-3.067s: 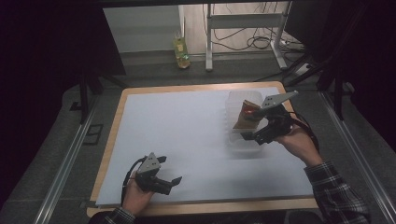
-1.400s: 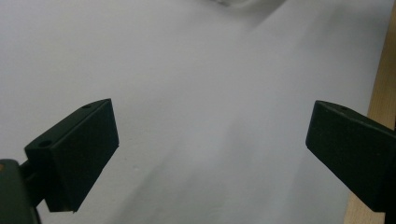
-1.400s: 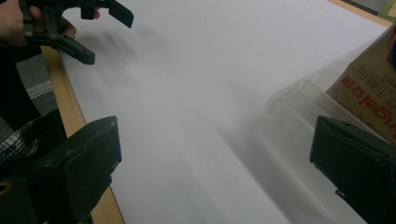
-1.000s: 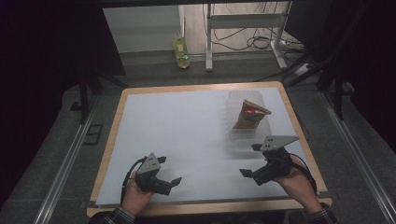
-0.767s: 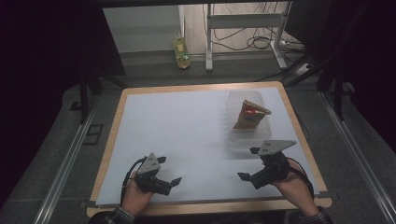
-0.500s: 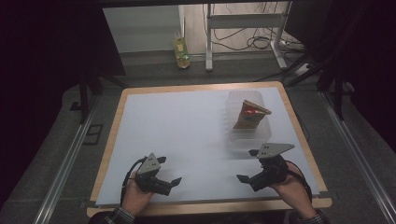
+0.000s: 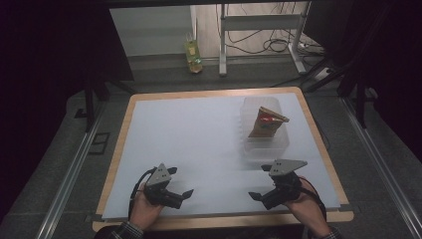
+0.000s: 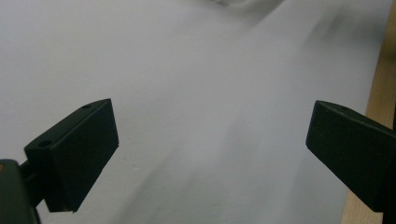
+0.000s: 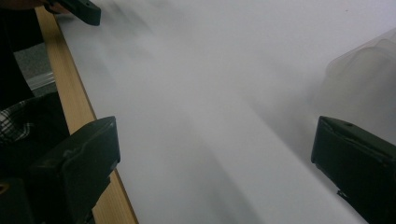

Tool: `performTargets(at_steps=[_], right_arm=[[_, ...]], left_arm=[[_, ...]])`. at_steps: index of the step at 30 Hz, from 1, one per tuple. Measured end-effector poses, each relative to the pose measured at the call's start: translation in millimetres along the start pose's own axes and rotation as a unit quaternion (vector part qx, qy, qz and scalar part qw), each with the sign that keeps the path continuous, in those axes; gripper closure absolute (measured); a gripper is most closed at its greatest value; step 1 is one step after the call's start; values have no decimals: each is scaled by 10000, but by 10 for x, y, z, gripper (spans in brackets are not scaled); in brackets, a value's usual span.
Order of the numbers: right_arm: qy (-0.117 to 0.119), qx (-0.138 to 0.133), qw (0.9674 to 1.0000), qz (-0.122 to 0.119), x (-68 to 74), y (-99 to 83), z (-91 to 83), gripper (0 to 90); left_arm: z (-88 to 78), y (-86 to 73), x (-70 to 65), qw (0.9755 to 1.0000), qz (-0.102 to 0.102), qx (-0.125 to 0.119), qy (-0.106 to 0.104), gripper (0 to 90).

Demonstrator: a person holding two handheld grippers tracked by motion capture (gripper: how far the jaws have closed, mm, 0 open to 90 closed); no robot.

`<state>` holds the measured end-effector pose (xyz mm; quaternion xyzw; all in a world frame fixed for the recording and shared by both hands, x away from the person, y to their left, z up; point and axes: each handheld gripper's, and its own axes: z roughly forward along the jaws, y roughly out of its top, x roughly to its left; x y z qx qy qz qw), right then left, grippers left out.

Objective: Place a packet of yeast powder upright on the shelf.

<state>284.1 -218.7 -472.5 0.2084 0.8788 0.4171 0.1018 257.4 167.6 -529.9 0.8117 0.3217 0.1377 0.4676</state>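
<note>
A brown snack packet (image 7: pixel 266 123) with a red mark stands tilted inside a clear plastic container (image 7: pixel 263 146) at the right of the white table sheet (image 7: pixel 199 134). My right gripper (image 7: pixel 260 195) rests near the front edge, below the container, open with nothing between its jaws. My left gripper (image 7: pixel 182 194) lies at the front left, also open and empty. In the left gripper view, the two black jaws stand wide apart over bare white sheet (image 8: pixel 205 116). The right gripper view has the container's clear corner (image 9: pixel 369 60) at the right and the left gripper (image 9: pixel 79 9) at the top left.
The table's wooden rim (image 7: pixel 318 134) frames the white sheet. A yellow-green bottle (image 7: pixel 192 52) stands on the floor beyond the table, by metal stand legs and cables. Metal rails (image 7: pixel 69 174) run along both sides of the table.
My right gripper left the packet in the container, drew back toward the front edge and settled there, open. The left gripper has stayed still.
</note>
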Motion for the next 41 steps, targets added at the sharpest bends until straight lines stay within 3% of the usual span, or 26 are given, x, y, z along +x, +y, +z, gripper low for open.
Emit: performTargets(at_steps=[21, 41], right_arm=[[-52, 118, 9999, -77, 30, -181, 167, 13], [12, 556, 9985, -6, 35, -337, 339, 12]], left_arm=[[3, -1, -14, 10000, 59, 23, 16, 24], [7, 2, -30, 9999, 144, 74, 5, 23]])
